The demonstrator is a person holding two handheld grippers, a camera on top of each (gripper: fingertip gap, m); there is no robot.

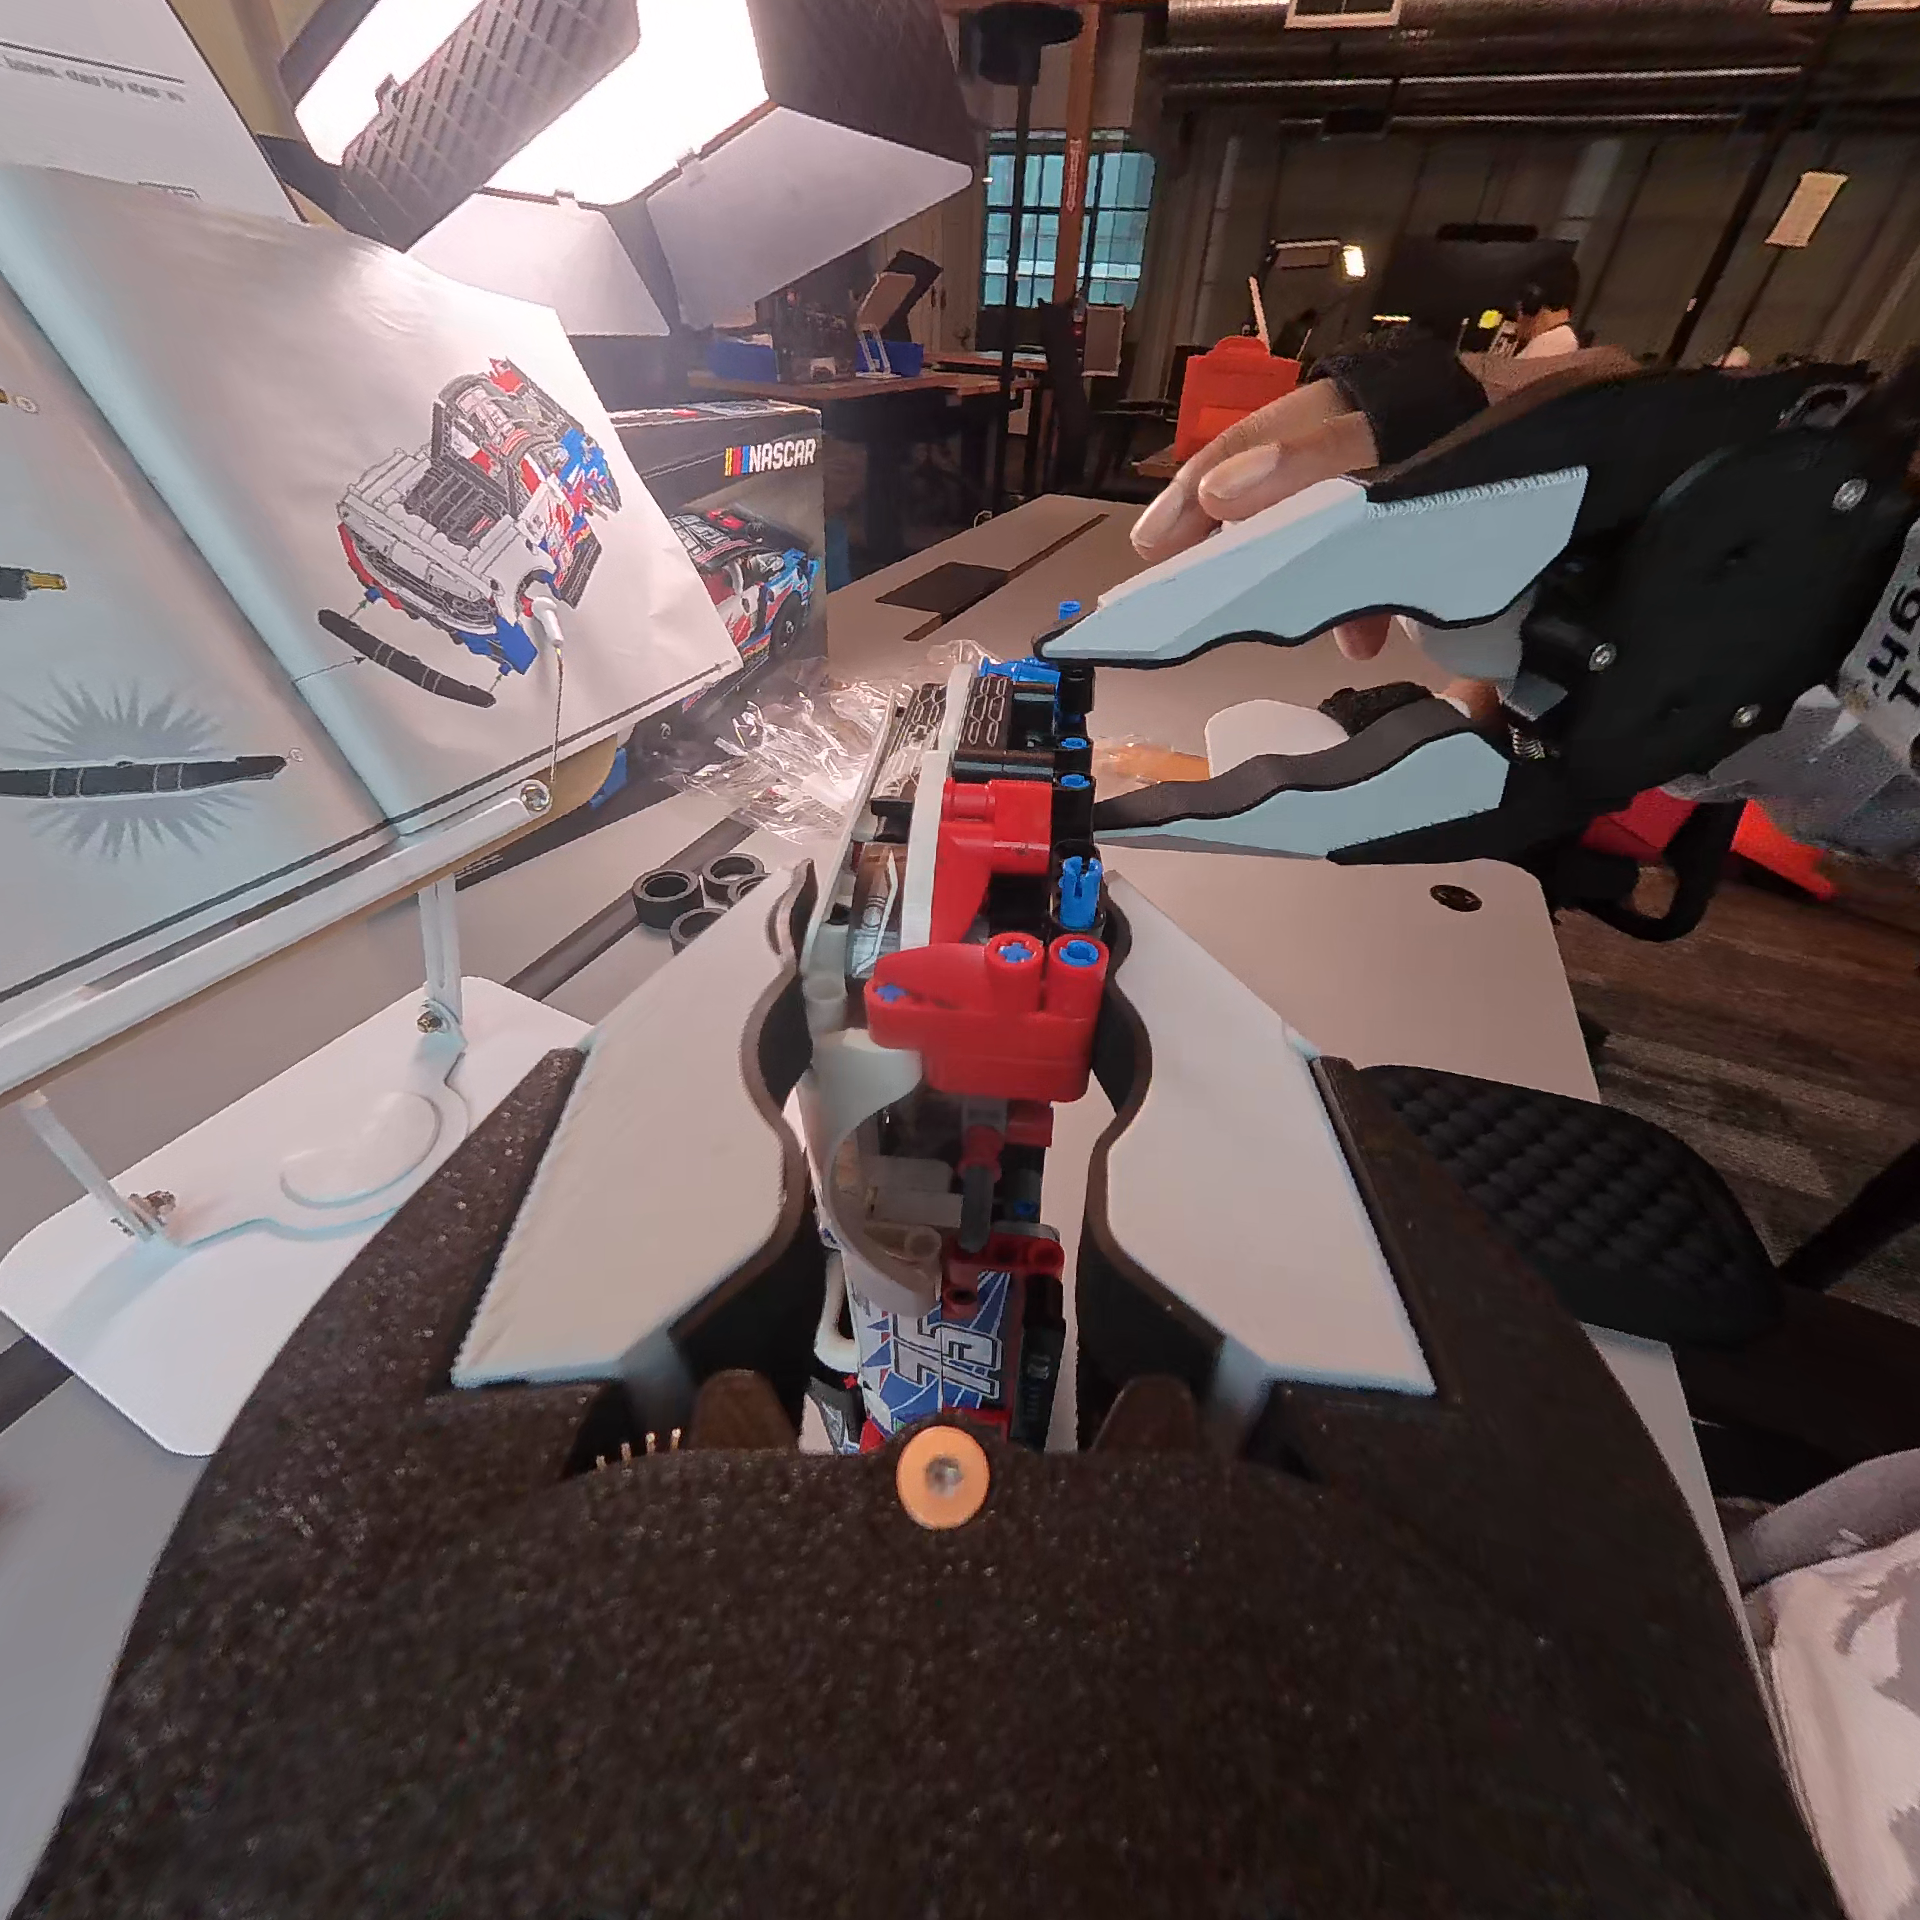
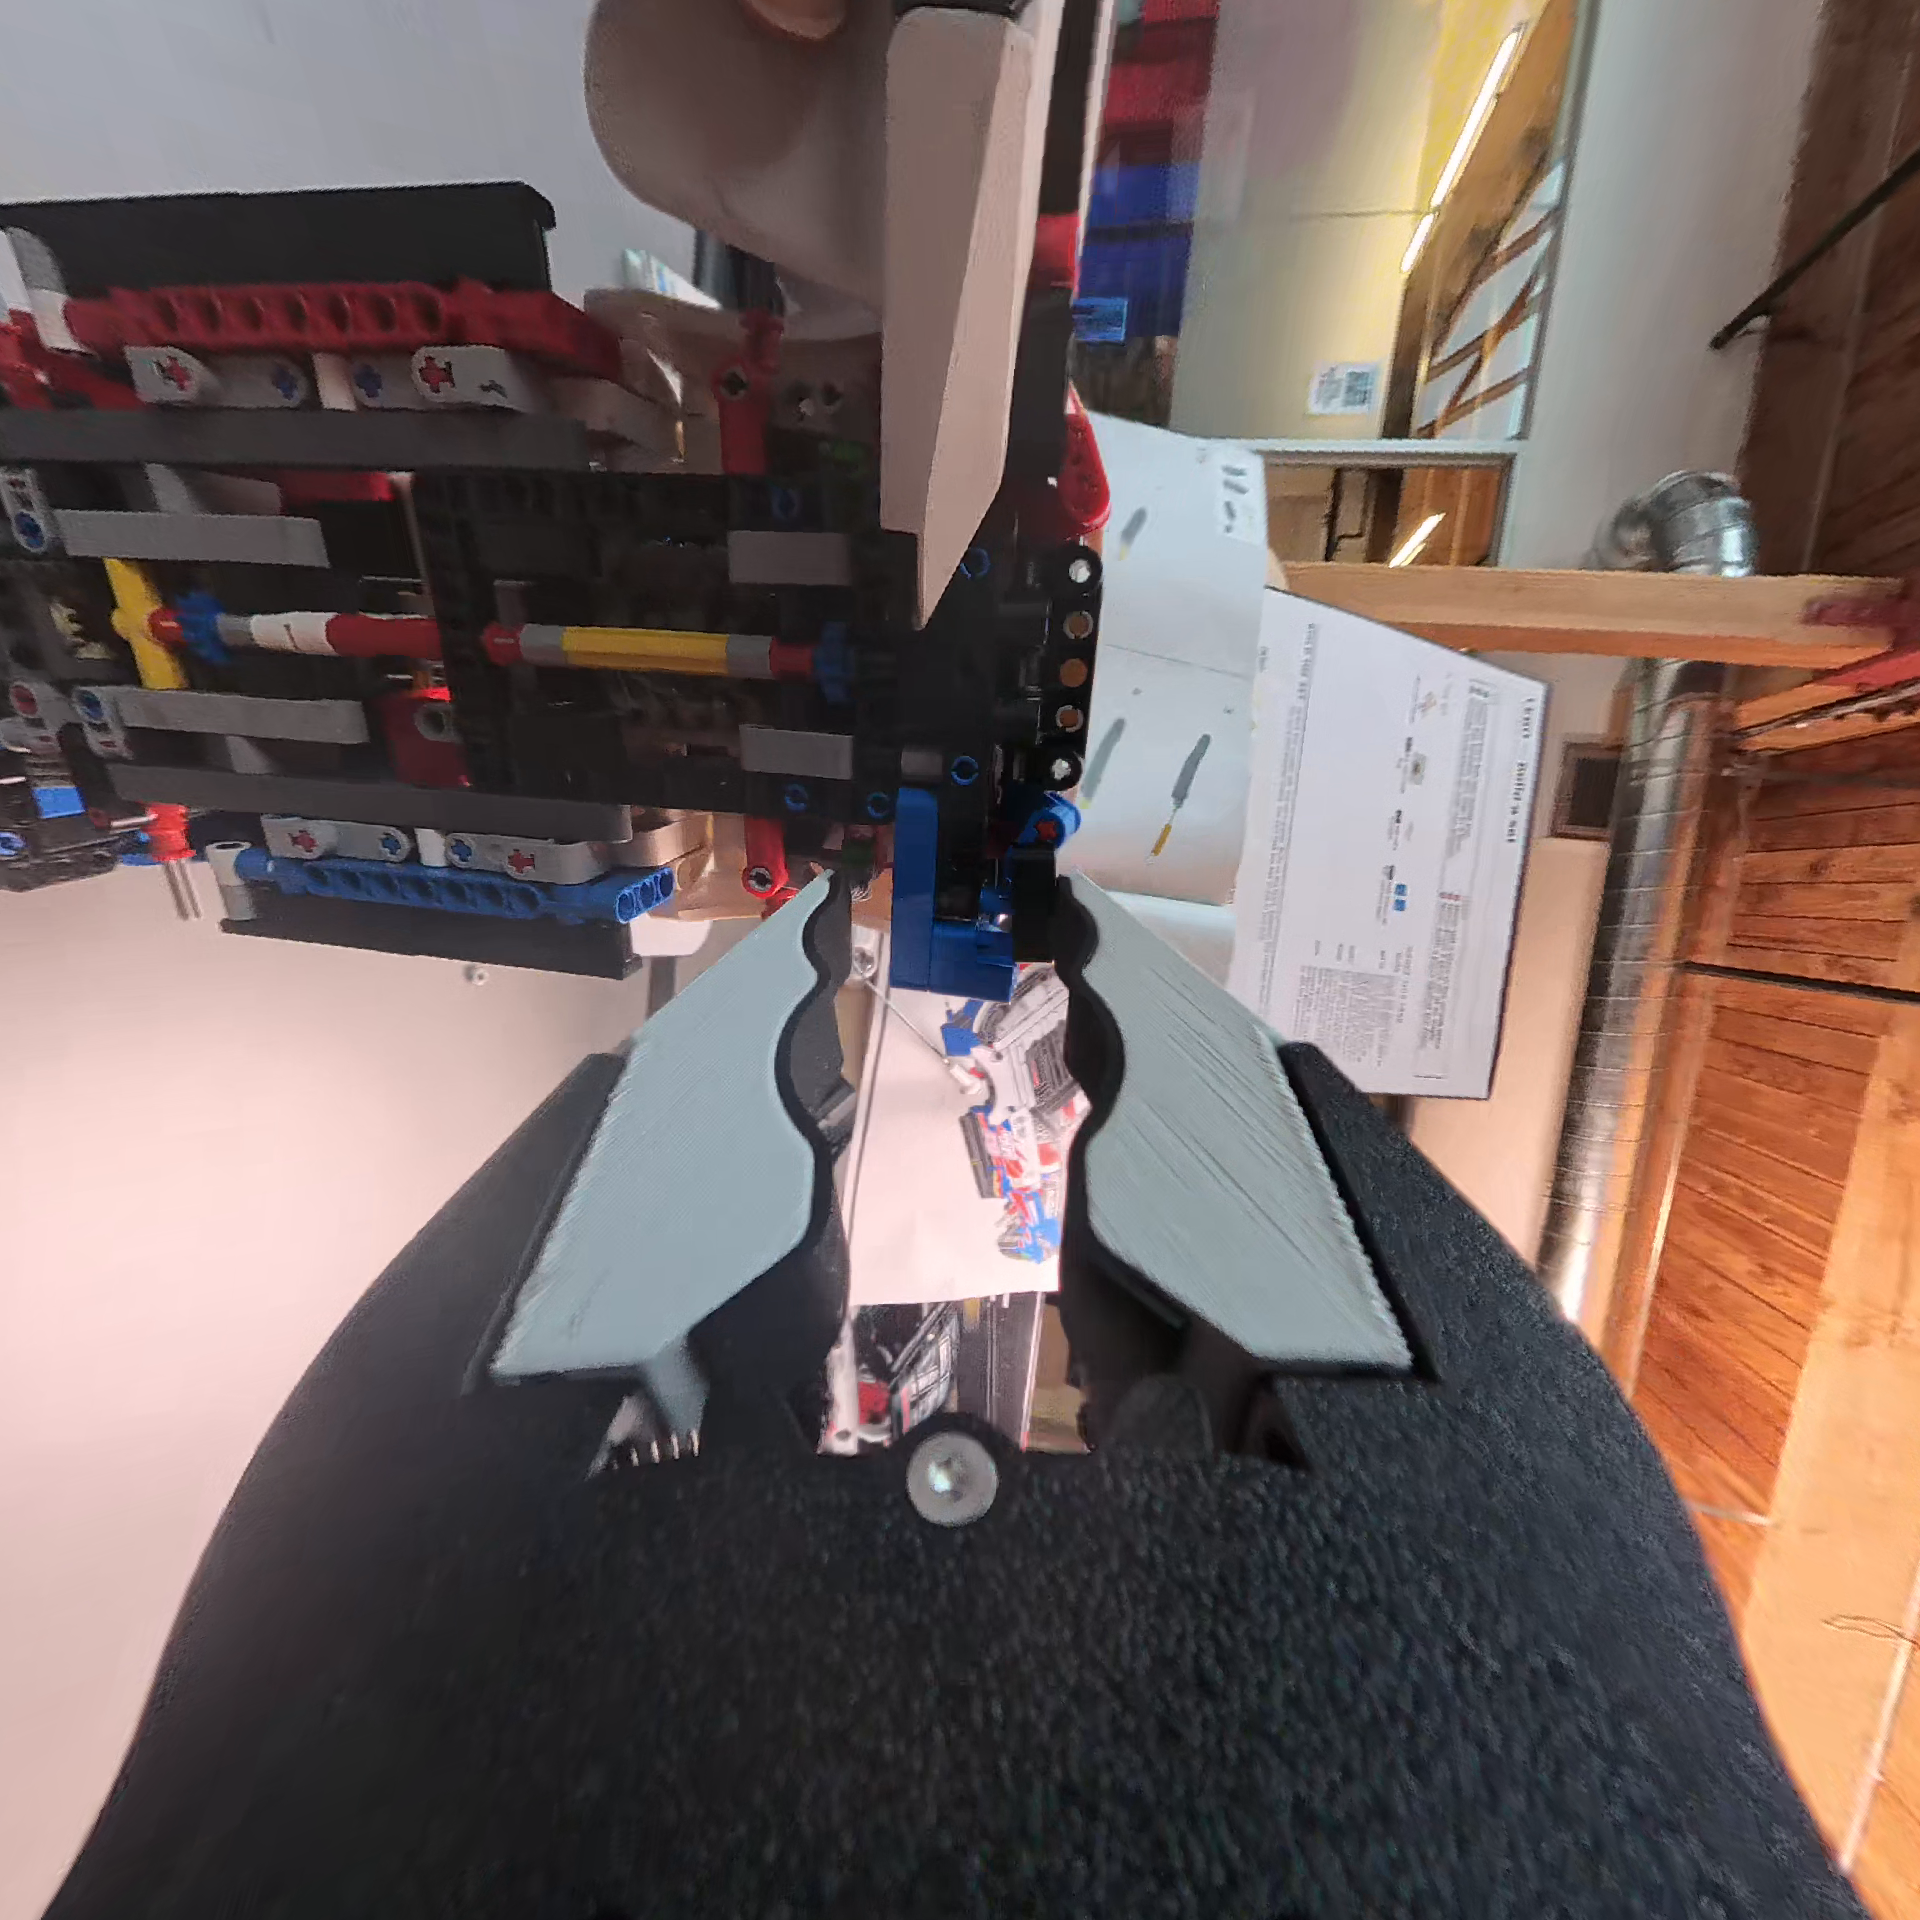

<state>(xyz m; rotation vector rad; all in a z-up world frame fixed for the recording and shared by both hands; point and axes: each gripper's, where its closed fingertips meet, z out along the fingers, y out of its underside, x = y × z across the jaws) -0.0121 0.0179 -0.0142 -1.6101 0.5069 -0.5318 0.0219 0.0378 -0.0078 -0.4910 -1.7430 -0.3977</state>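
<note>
My left gripper (image 1: pixel 956 904) is shut on a brick-built car model (image 1: pixel 977 997), red, white, black and blue, held on its side above the table. My right gripper (image 2: pixel 951 894) is open. Its jaws straddle the blue and black end of the model (image 2: pixel 956 914), the right finger against it and a small gap on the left. In the left wrist view, the right gripper (image 1: pixel 1075 738) comes in from the right around the model's far end, held by a gloved hand (image 1: pixel 1247 468). The model's underside (image 2: pixel 623 582) with its axles shows in the right wrist view.
An open instruction booklet (image 1: pixel 312 468) leans on a white stand (image 1: pixel 260 1195) at left, with a product box (image 1: pixel 748 499) behind. Black tyres (image 1: pixel 696 888) and clear bags (image 1: pixel 790 748) lie on the table (image 1: pixel 1351 956). A studio light (image 1: pixel 623 104) is above and a black chair (image 1: pixel 1558 1195) at right.
</note>
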